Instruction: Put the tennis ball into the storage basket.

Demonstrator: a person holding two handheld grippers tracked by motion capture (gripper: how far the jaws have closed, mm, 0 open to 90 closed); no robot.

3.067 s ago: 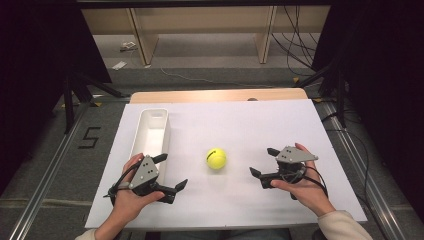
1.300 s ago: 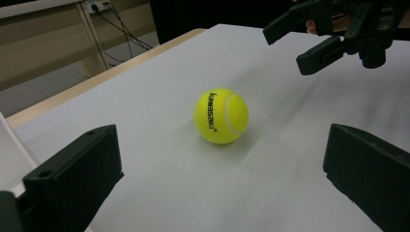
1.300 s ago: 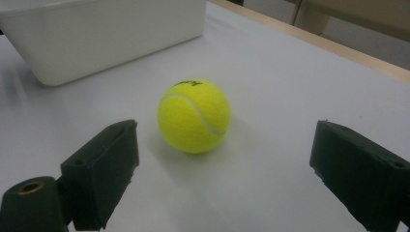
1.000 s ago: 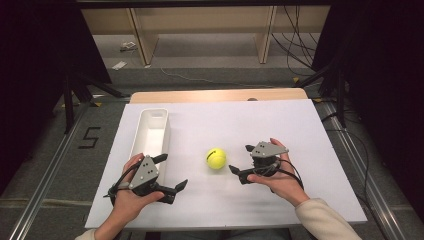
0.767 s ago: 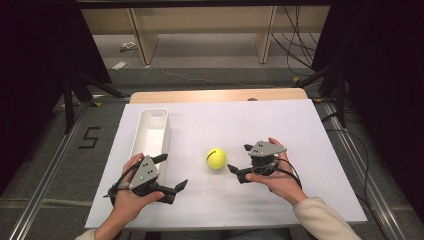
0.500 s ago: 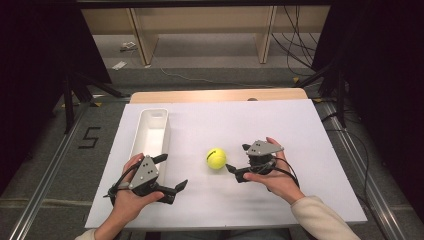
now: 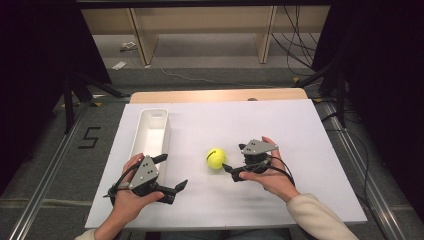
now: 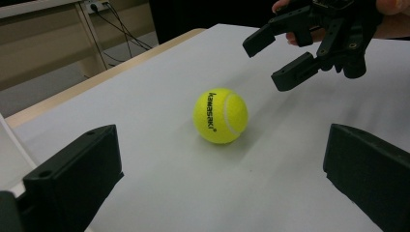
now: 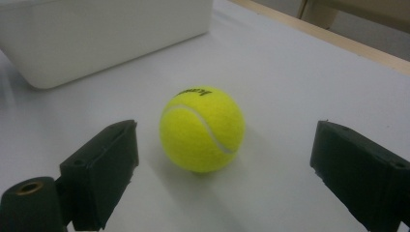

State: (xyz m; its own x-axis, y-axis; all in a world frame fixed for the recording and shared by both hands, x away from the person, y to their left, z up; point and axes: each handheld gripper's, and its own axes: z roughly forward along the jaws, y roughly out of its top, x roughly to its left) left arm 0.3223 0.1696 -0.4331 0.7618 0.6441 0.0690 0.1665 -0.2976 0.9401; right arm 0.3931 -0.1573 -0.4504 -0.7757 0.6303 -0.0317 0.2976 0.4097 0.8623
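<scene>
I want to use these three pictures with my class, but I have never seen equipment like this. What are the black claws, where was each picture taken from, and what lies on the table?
A person sits at a white table and holds a hand-operated two-jaw gripper in each hand. The high view looks down from above: left gripper, right gripper. The other two pictures come from cameras riding on the grippers, looking out between their own black jaws. A yellow tennis ball lies on the table, beside a long white tray. Nothing is held: both grippers stand open, and the right one's jaws are on either side of the ball without touching it.
</scene>
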